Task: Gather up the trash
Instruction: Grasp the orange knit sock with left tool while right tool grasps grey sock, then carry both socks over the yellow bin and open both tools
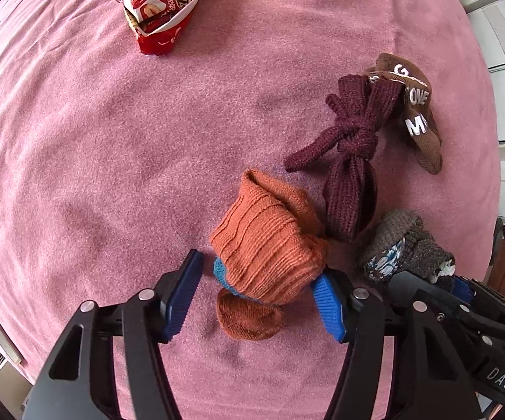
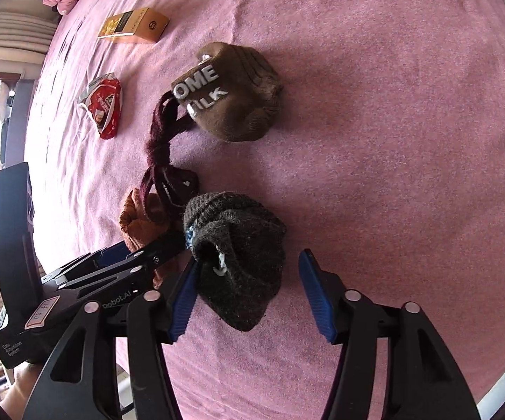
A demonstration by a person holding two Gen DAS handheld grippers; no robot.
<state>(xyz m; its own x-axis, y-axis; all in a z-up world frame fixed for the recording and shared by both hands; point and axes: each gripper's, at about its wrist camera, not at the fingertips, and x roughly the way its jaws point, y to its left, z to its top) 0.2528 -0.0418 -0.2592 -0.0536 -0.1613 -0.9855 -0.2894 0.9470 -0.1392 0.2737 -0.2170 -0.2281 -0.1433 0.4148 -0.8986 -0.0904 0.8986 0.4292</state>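
A rolled orange sock [image 1: 270, 245] lies on the pink blanket [image 1: 95, 157] between the jaws of my left gripper [image 1: 257, 273]. The right pad touches it and the left pad stands a little off, so the gripper is open. A dark grey sock bundle [image 2: 238, 255] sits between the jaws of my right gripper [image 2: 249, 262]. Its left pad brushes the sock, while a gap shows at the right pad; this gripper is open too. A crumpled red snack wrapper [image 1: 158, 7] [image 2: 104, 105] lies farther off on the blanket.
A knotted maroon sock [image 1: 350, 161] and a brown sock with white letters [image 2: 231, 94] lie just beyond the two bundles. An orange cardboard box [image 2: 133, 26] rests near the far edge. Both grippers stand close side by side. Pillows and furniture ring the bed.
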